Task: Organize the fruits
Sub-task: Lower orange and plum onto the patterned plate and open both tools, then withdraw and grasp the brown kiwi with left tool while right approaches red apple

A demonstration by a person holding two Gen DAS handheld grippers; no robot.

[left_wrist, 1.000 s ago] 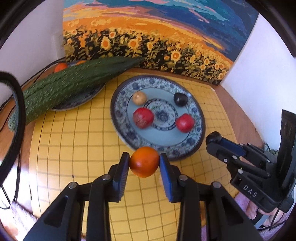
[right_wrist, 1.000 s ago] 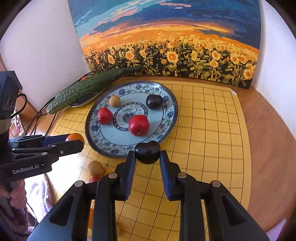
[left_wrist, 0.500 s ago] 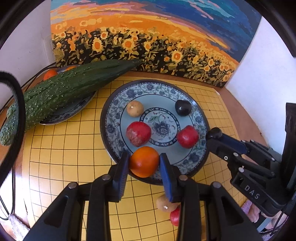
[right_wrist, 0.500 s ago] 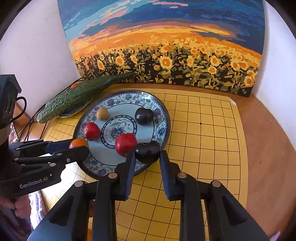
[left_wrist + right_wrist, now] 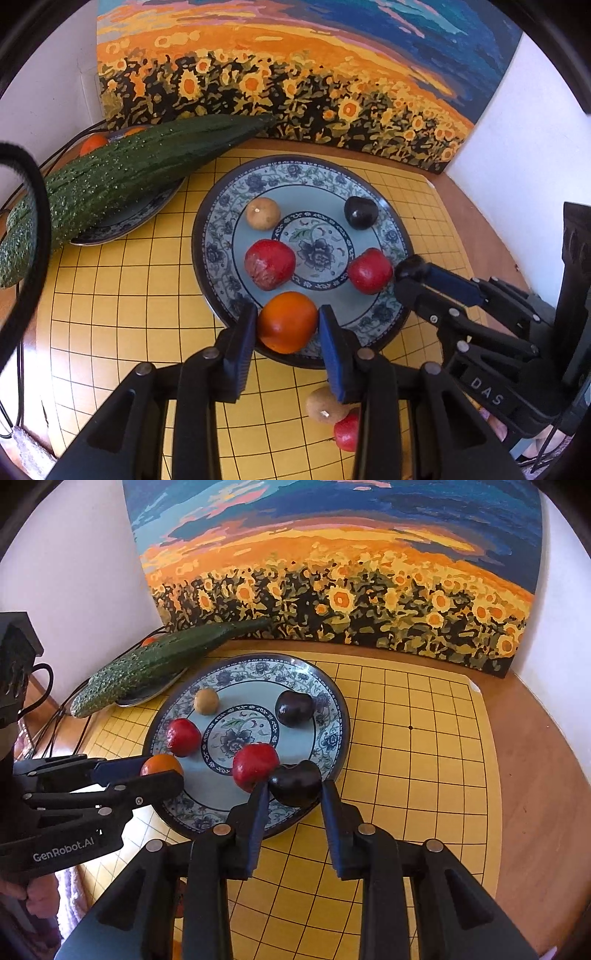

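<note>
A blue-patterned plate (image 5: 221,236) (image 5: 332,709) holds a tan fruit (image 5: 263,213), a dark plum (image 5: 360,212) and two red fruits (image 5: 269,264) (image 5: 369,270). My left gripper (image 5: 287,323) is shut on an orange fruit (image 5: 287,321) over the plate's near rim; it also shows in the right wrist view (image 5: 162,766). My right gripper (image 5: 294,784) is shut on a dark plum (image 5: 295,782) over the plate's near right rim, next to a red fruit (image 5: 255,766).
A large green cucumber (image 5: 122,173) lies across a second plate (image 5: 122,225) at the back left, with an orange fruit (image 5: 93,143) behind it. A tan fruit (image 5: 325,408) and a red fruit (image 5: 347,430) lie on the yellow grid mat (image 5: 413,760). A sunflower painting (image 5: 332,572) leans on the wall.
Both grippers have moved forward with their fruits, from in front of the plate to over its near rim. Both stay shut.
</note>
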